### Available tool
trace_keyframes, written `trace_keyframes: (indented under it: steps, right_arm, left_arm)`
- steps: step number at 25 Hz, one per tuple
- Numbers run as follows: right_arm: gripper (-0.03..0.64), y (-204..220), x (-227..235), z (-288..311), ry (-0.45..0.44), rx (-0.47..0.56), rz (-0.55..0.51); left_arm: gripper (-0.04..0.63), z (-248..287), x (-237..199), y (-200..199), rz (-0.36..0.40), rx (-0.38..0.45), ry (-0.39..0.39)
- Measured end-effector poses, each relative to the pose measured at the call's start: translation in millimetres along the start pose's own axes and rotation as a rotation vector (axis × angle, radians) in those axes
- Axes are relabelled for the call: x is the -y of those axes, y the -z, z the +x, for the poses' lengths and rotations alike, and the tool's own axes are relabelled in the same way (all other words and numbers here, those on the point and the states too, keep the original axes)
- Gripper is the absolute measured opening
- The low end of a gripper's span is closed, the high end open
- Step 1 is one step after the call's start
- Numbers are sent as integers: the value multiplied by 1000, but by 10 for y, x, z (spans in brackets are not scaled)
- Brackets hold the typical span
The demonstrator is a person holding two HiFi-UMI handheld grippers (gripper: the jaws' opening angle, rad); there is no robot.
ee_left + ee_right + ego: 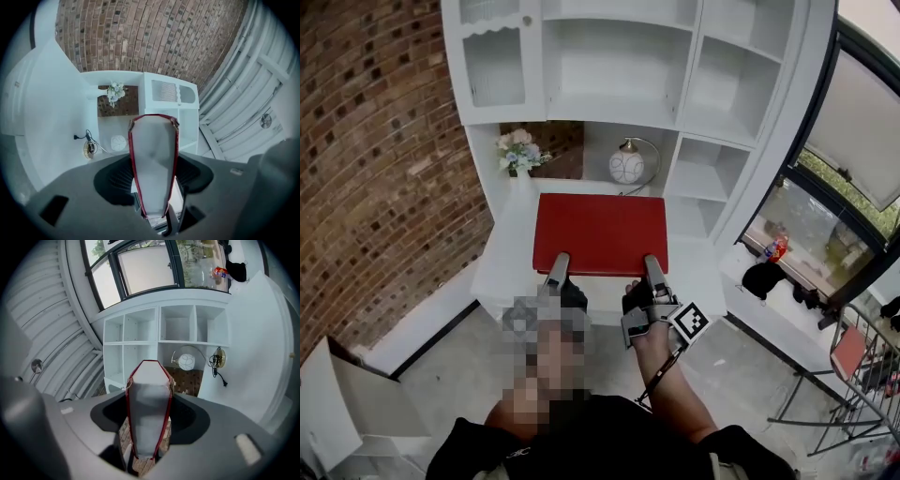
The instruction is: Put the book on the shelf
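- Left gripper view: the left gripper [154, 165] has its 2 dark, matte jaws clamped on the book [153, 136], a pale page block between thin red covers.
- Right gripper view: the right gripper [148, 420] pinches the same book, with 1 jaw on each cover.
- Head view: the flat, rectangular book sits level over the middle of the white desk [502, 267], held by its near edge. Whether it rests there cannot be told.
- At the desk's back edge stand a round lamp [626, 167] and flowers [517, 150].

Flowers [517, 150] left of round lamp [626, 167], well apart, w/ brick wall [366, 159] at left, window [853, 122] at right.
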State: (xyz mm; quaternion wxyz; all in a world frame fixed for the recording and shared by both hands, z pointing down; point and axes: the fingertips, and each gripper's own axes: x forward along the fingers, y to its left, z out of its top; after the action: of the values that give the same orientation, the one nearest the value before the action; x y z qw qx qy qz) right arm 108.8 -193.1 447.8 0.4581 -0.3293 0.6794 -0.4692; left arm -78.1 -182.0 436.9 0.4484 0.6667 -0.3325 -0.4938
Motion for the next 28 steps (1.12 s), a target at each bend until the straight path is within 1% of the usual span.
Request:
trace_keyframes:
  steps: [2, 8, 13, 18, 22, 25, 28]
  right_arm:
    - [260, -6, 58, 256, 3, 9, -7]
    - [259, -71, 215, 938, 8, 39, -36]
    - [259, -140, 421, 1342, 36, 80, -48]
    - [259, -203, 528, 1599, 26, 104, -57]
    - [259, -256, 557, 1774, 21, 100, -61]
    - [259, -291, 540, 1910, 11, 86, -59]
    - [259, -302, 478, 2026, 0, 67, -67]
  left_arm:
    - [245, 207, -97, -167, -3, -9, -5]
    - [245, 835, -307, -546, -33, -42, 15]
    - [245, 1222, -559, -731, -74, -90, 4]
    - [245, 1501, -693, -854, -68, -122, 0]
    - [245, 1666, -741, -913, -71, -120, 4]
    - [245, 1783, -745, -966, -58, -108, 14]
    - [245, 1875, -684, -1037, -46, -94, 38]
